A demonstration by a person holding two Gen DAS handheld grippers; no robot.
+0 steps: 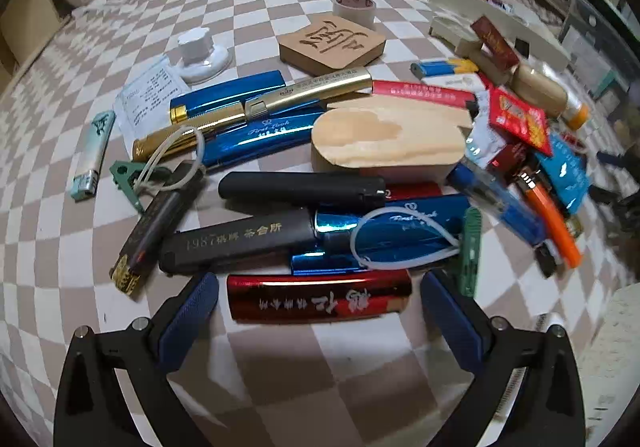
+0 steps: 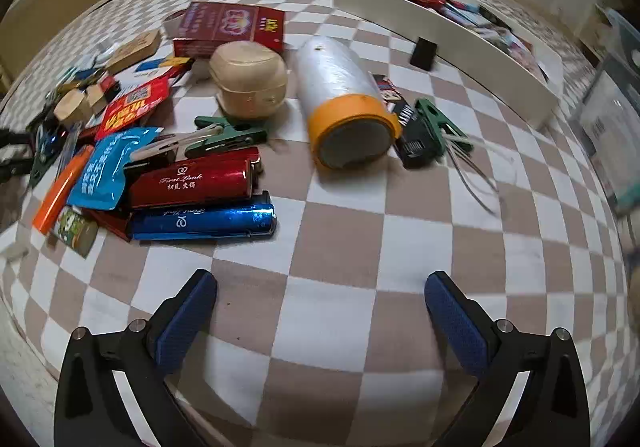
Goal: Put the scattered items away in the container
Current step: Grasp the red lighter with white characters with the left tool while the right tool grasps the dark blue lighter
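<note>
Red lighter [image 1: 318, 297] right in front of our left gripper [image 1: 318, 303], jaws spread wide, long axis crosswise between fingers, so left is nearer. Right gripper [image 2: 320, 307] also spread, empty, over bare cloth. White container [image 2: 452, 47] far right.

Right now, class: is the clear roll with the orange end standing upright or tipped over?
Tipped over: the clear roll with the orange end lies on its side.
</note>
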